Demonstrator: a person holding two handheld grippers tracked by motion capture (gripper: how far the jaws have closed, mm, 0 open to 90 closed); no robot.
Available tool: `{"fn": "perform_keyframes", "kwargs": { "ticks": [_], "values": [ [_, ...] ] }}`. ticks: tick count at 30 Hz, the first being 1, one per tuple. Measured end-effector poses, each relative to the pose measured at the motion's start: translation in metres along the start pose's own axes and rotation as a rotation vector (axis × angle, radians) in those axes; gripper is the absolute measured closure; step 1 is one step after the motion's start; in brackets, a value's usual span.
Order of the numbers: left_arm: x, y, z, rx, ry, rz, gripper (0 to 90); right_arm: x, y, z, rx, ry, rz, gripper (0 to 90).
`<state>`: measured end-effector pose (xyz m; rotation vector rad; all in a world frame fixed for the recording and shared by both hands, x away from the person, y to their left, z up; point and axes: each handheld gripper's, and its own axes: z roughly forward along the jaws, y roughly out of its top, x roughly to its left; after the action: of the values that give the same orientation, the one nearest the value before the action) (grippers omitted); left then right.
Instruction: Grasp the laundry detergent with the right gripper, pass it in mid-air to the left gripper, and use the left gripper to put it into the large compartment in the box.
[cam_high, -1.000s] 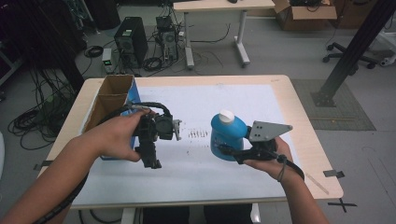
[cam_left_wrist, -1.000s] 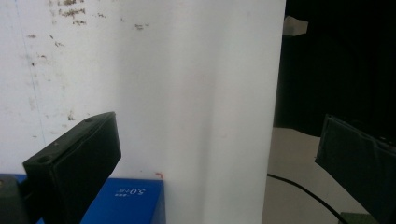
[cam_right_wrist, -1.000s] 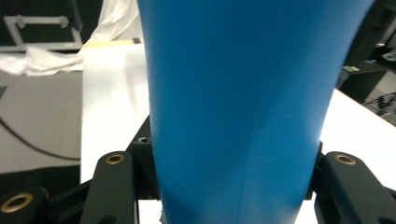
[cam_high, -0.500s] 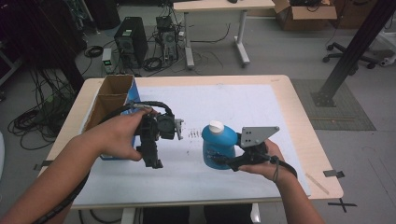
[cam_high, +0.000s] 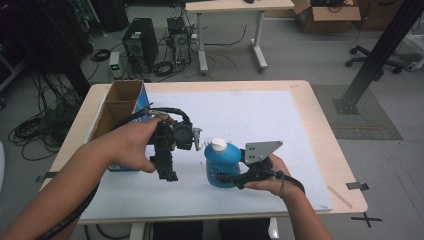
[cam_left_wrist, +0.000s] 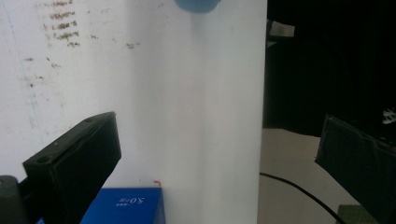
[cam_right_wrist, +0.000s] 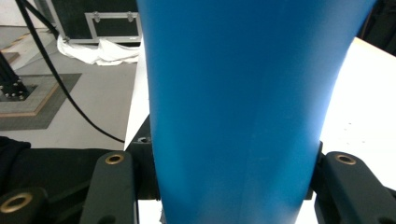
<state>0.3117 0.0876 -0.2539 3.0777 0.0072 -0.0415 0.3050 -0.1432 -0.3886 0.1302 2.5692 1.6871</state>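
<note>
Landmark: the blue bottle (cam_high: 222, 165), white-capped, is taken as the reference for all places.
Bottle position: it is held upright over the near part of the white sheet on the table (cam_high: 305, 100); whether its base touches the sheet cannot be told.
Right claw (cam_high: 225, 177): it is clamped on the lower body of the bottle, a jaw being pressed to each side, as seen in the right gripper view (cam_right_wrist: 233, 116).
Left claw (cam_high: 167, 172): it is held to the left of the bottle, well apart from it, with jaws spread wide and nothing between them.
Cardboard box (cam_high: 117, 107): it lies farther left of the bottle, open-topped, beyond the left claw.
Step in hand: the bottle is judged to be in carriage, gripped and about to be set down.
Next move: a level lowering is called for, so that the base is seated flat before the grip is released; a tilted release may tip the bottle.
</note>
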Motion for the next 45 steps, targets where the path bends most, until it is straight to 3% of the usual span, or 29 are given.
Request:
{"fn": "perform_keyframes", "kwargs": {
  "ticks": [10, 21, 45],
  "values": [
    [-0.006, 0.005, -0.007, 0.000, 0.002, 0.021, 0.2, 0.006, 0.002, 0.023, 0.001, 0.062, -0.016, 44.8],
    [-0.011, 0.011, -0.009, 0.002, 0.005, 0.035, 0.1, 0.010, 0.005, 0.048, -0.001, 0.095, -0.025, 44.8],
    [-0.016, 0.019, -0.003, 0.016, 0.000, 0.047, 0.2, 0.011, 0.010, 0.075, 0.001, 0.115, -0.022, 44.7]
  ]
}}
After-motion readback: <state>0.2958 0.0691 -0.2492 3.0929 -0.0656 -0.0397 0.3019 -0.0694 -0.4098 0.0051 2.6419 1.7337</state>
